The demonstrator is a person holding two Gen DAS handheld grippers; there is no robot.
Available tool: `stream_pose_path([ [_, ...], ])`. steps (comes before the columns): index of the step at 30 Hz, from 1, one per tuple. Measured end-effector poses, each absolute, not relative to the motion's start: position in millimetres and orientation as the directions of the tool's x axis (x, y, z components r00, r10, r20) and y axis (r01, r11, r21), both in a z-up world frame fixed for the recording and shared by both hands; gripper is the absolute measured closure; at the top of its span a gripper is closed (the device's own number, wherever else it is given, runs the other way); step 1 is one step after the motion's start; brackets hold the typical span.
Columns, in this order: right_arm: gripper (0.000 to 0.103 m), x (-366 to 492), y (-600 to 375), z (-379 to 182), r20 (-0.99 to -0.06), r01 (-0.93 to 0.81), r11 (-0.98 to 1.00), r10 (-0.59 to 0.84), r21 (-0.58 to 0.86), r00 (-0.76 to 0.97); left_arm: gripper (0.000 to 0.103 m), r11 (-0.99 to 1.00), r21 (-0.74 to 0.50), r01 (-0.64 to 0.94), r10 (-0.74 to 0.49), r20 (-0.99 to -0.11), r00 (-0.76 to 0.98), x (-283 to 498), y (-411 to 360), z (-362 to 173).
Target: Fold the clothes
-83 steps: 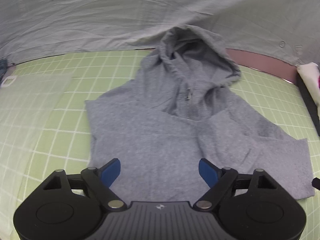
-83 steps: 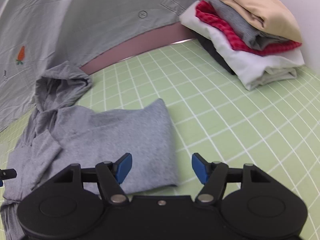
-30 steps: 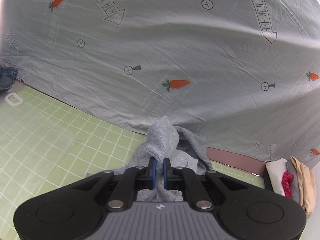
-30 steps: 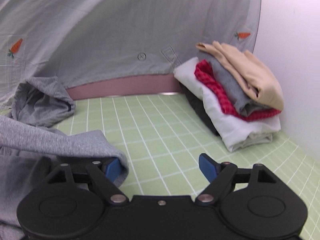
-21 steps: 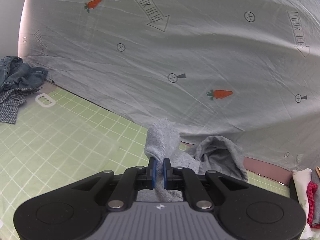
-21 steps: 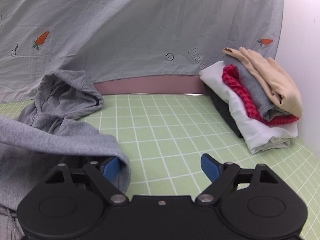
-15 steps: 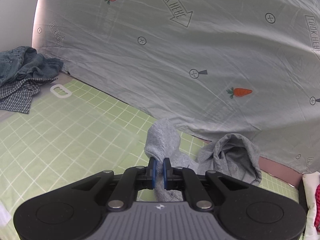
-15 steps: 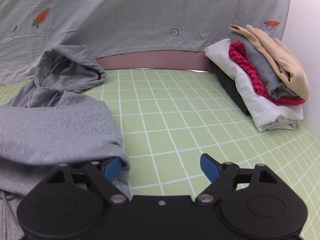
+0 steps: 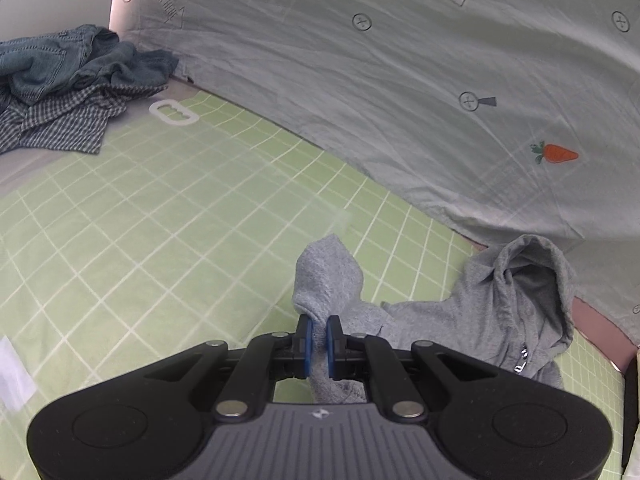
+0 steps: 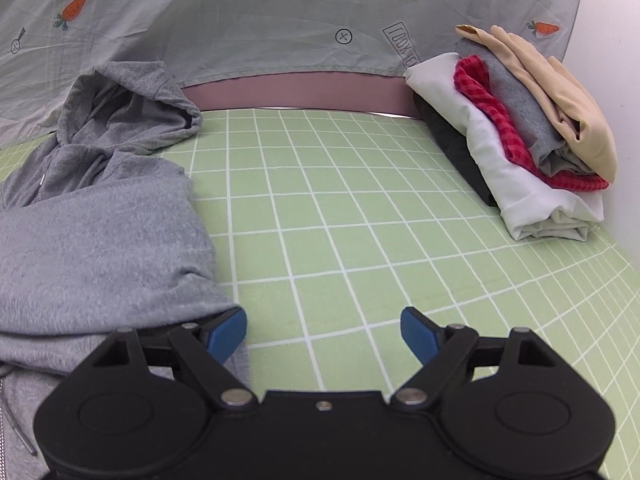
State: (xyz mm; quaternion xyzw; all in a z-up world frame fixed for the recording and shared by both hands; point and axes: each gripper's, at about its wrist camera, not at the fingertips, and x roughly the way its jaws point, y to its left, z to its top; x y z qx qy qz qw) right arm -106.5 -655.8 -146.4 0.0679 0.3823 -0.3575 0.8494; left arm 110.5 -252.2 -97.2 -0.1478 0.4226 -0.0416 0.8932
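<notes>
Your left gripper [image 9: 318,340] pinches a bunched fold of the grey hoodie [image 9: 516,312], its blue pads closed tight on the cloth and lifting it off the green grid mat [image 9: 160,232]. The rest of the hoodie lies on the mat to the right, hood up against the grey carrot-print sheet [image 9: 400,80] that hangs behind. Your right gripper [image 10: 324,332] sits low over the mat with its jaws wide apart, holding nothing; its left pad lies at the edge of the hoodie's [image 10: 100,232] folded body. A stack of folded clothes [image 10: 516,132] rests at the mat's far right. Jeans [image 9: 68,60] and a checked shirt [image 9: 52,128] lie crumpled at the far left.
</notes>
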Motion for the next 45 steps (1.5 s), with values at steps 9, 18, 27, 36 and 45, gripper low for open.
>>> stream_pose_path([
  [9, 0.019, -116, -666, -152, -0.729, 0.696, 0.699, -0.561, -0.163, 0.392, 0.088, 0.952, -0.231, -0.203, -0.064, -0.793, 0.606, 105, -225, -110],
  [18, 0.018, -110, -657, -147, -0.726, 0.667, 0.726, -0.549, -0.169, 0.415, 0.071, 0.973, -0.228, -0.021, -0.175, -0.799, 0.576, 98, -265, -117],
  [27, 0.018, -114, -661, -144, -0.726, 0.682, 0.712, -0.556, -0.166, 0.405, 0.060, 0.990, -0.101, 0.097, -0.137, -0.841, 0.524, 101, -310, -141],
  [36, 0.018, -114, -664, -146, -0.731, 0.683, 0.708, -0.561, -0.179, 0.389, 0.056, 0.993, -0.055, 0.104, -0.104, -0.825, 0.556, 100, -311, -145],
  [45, 0.018, -115, -663, -146, -0.730, 0.678, 0.713, -0.558, -0.179, 0.394, 0.093, 0.972, -0.227, -0.062, -0.152, -0.807, 0.571, 105, -283, -133],
])
